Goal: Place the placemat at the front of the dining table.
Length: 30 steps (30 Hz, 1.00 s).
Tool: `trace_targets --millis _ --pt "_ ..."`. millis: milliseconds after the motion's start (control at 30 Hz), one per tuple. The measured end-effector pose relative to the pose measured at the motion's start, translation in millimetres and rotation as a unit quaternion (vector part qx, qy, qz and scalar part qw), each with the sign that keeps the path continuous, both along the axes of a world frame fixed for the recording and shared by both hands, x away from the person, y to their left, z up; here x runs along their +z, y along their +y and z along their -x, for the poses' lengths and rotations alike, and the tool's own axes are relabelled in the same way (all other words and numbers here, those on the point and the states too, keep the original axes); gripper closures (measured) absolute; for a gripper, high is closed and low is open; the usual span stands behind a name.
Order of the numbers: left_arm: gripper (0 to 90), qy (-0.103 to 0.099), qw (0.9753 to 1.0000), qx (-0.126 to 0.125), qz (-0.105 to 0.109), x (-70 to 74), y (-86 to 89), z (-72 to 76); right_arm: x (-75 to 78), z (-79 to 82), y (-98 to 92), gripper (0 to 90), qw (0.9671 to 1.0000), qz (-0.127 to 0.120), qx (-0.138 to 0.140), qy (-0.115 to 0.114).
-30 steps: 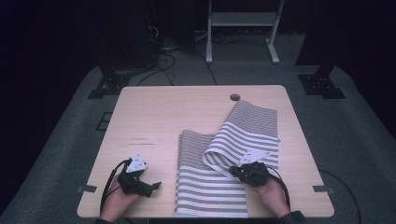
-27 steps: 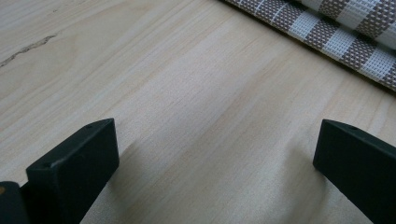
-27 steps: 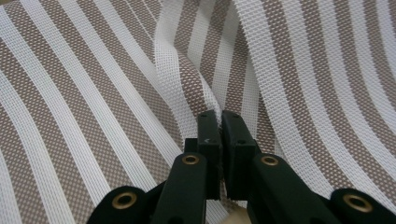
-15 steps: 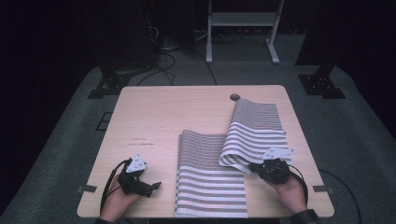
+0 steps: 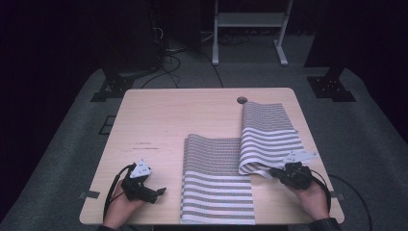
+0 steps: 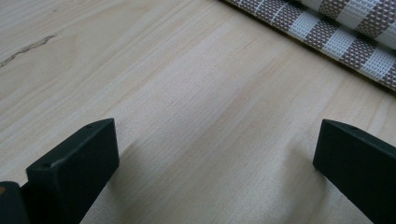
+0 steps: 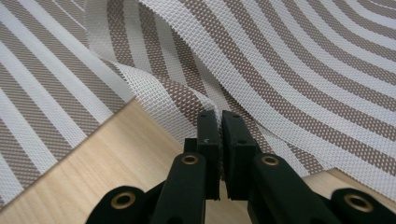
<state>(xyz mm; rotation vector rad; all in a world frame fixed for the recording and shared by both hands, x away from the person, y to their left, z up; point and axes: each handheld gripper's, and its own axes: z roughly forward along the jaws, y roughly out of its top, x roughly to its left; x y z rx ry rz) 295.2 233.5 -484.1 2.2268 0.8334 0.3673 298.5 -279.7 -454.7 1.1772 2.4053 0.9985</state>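
A brown-and-white striped woven mat (image 5: 217, 178) lies on the wooden table (image 5: 168, 120), with its right part (image 5: 269, 130) folded over and lifted. My right gripper (image 5: 275, 173) is shut on that mat's edge near the table's front right; in the right gripper view the jaws pinch the woven edge (image 7: 187, 100) and the gripper (image 7: 219, 116) holds it just above the wood. My left gripper (image 5: 156, 191) rests open on bare wood at the front left, left of the mat. In the left gripper view its jaws stand wide apart with the mat's border (image 6: 336, 32) beyond them.
A round cable hole (image 5: 242, 100) sits near the table's far edge, just left of the mat's far corner. Cables and a white metal stand (image 5: 248, 29) are on the dark floor behind the table. Bare wood stretches across the left and far side.
My right gripper has pulled the mat's edge to the right and toward the front right corner, dragging the folded part off the lower layer. The left gripper has stayed put.
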Motion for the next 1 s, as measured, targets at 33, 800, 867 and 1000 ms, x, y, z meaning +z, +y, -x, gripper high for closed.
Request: trace_targets --millis 33,800,867,1000 --pt "0.0 0.0 1.0 0.0 0.0 0.0 0.0 0.0 0.1 -0.3 -2.6 86.3 1.0 0.001 -0.004 0.0" --pt "0.0 0.0 1.0 0.0 0.0 0.0 0.0 0.0 -1.2 -22.2 -47.7 86.0 0.9977 0.024 -0.062 -0.014" --pt "0.0 0.0 1.0 0.0 0.0 0.0 0.0 0.0 -1.4 -26.2 -45.6 86.0 0.9978 0.025 -0.06 -0.016" --pt "0.0 0.0 1.0 0.0 0.0 0.0 -0.1 0.0 -1.9 -33.0 -42.2 86.0 0.9981 0.024 -0.054 -0.018"
